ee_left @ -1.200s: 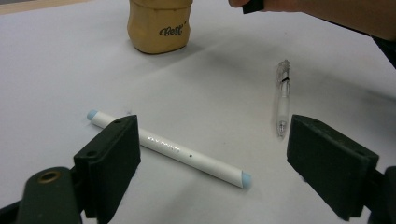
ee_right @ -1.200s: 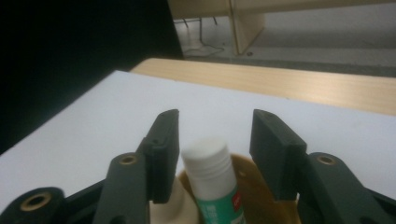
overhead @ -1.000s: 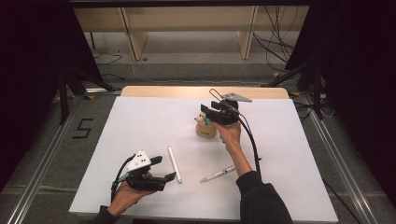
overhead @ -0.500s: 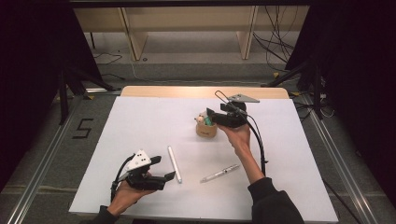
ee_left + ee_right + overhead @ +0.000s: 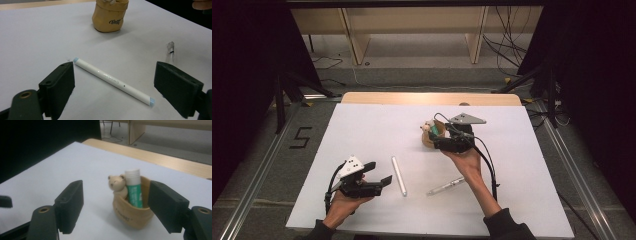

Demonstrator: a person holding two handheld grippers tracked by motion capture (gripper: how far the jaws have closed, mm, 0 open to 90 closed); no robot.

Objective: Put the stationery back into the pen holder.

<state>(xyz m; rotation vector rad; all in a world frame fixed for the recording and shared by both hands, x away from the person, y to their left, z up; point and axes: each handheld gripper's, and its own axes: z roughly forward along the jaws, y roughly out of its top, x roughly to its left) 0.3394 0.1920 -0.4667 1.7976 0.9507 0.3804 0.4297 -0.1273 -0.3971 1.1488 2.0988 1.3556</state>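
Observation:
A tan pouch stands on the far middle of the white table, holding a small bear figure and a green glue stick. My right gripper sits just right of the pouch, level with it. Its jaws have just been opening and stand wide, pressing on nothing. A white marker lies in front of my open left gripper. Seen from the left gripper, the marker rests on the table between and beyond the jaws, untouched. A clear pen lies to the right of the marker.
The white table top ends in a wooden strip at the far side. Dark stands and cables flank the far corners. Metal rails run along the floor on both sides.
The right gripper has drawn back from over the pouch, toward the right and the person, and its jaws have spread. The glue stick now stands free in the pouch. The left gripper kept still.

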